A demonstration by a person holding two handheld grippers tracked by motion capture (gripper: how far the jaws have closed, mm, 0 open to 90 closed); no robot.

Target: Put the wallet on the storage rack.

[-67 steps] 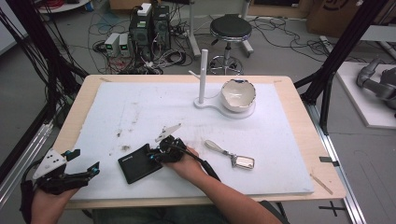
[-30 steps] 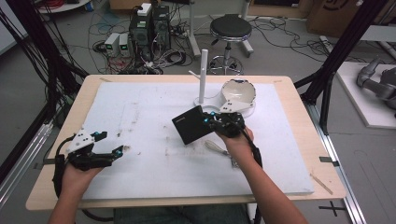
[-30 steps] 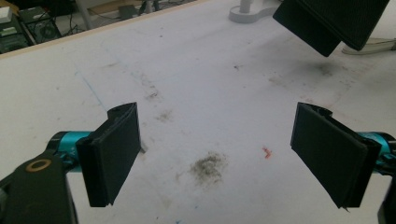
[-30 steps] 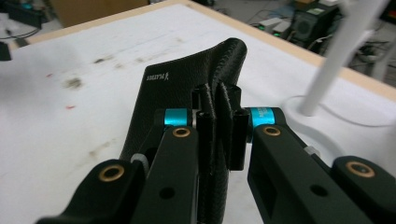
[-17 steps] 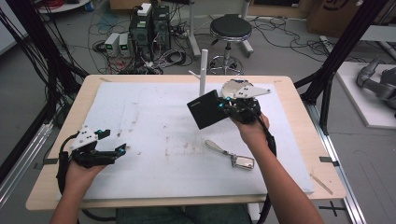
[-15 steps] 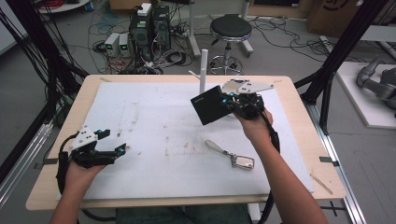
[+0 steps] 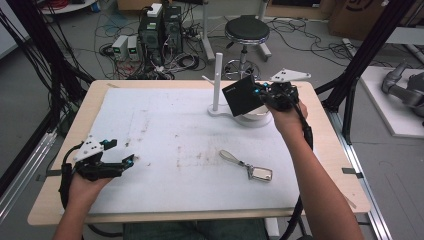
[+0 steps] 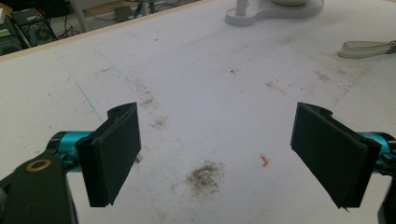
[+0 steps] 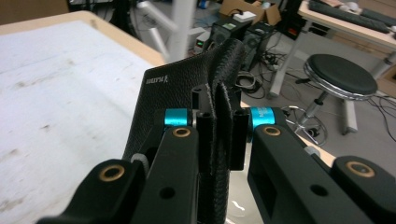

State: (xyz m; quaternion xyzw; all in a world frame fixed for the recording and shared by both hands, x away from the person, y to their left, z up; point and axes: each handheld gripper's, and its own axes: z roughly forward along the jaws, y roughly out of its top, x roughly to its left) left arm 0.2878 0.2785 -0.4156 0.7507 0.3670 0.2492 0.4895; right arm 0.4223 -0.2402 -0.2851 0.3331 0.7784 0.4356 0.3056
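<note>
Currently the right gripper (image 7: 261, 93) pinches a black grained-leather wallet (image 7: 243, 95) by one edge, its jaws pressed together on the folded leather, and holds it in the air above the far right of the table (image 7: 320, 130), over the white stand with a round dish and an upright post (image 7: 216, 75). In the right gripper view the wallet (image 9: 187, 98) stands nearly upright between the pads, most of it reaching beyond the jaws with only a narrow strip gripped. That thin hold is the risk: the leather could slide or pivot out and drop, and a low swing could clip the post and shift the stand. The left gripper (image 7: 120, 162) rests low at the near left of the table, its jaws spread wide and empty. A silver key fob on a pale strap (image 7: 250, 167) lies apart, near the middle.
</note>
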